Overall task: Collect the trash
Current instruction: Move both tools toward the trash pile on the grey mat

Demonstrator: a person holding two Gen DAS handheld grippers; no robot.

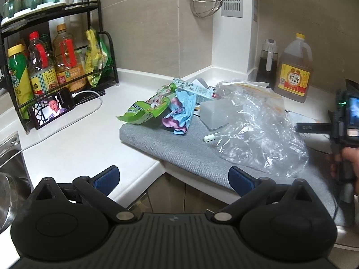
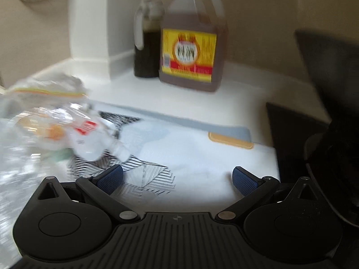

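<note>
Left hand-held gripper (image 1: 174,182) and right hand-held gripper (image 2: 177,179), both wide open, empty; beyond, wrappers (image 1: 157,112) beside clear plastic bag (image 1: 258,130) on table (image 1: 78,139), probably for bagging.

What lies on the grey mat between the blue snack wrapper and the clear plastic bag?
In the left wrist view, a translucent block and a small white tube lie between the blue wrapper and the clear plastic bag.

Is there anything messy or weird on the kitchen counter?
Yes. Trash is piled on the grey mat: a torn green wrapper, a crumpled blue wrapper and a big crinkled clear plastic bag. Nothing looks spilled or broken.
</note>
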